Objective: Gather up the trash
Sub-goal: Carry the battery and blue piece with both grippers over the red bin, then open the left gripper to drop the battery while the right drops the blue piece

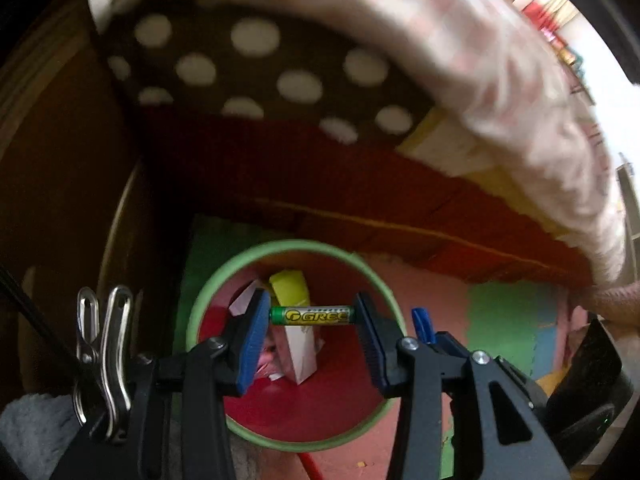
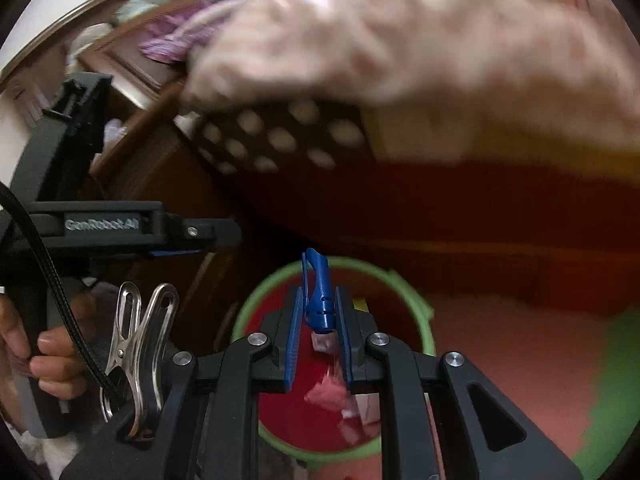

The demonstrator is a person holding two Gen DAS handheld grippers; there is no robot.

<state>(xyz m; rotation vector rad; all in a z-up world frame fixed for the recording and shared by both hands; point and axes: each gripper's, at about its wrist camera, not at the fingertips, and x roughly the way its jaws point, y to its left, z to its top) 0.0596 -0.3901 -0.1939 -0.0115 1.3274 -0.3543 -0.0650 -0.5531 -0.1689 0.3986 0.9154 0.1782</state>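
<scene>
My left gripper [image 1: 311,316] is shut on a green and yellow battery [image 1: 311,315], held end to end between its blue pads. It hangs over a round bin [image 1: 202,300] with a green rim and red inside, which holds paper scraps and a yellow-white carton [image 1: 296,344]. My right gripper [image 2: 319,326] is shut on a blue pen cap [image 2: 318,296] that sticks up past its fingertips, above the same bin [image 2: 420,304]. In the left wrist view the pen cap [image 1: 423,325] and the right gripper show just right of the bin. The left gripper's body [image 2: 120,224] shows at the left of the right wrist view.
A bed edge with a pink patterned blanket [image 1: 480,64], a brown dotted cloth [image 1: 256,72] and a red sheet [image 1: 320,184] overhangs the bin. Foam floor tiles in pink and green [image 1: 508,312] lie around it. Brown wooden furniture [image 1: 60,160] stands at the left. A hand [image 2: 48,356] grips the left handle.
</scene>
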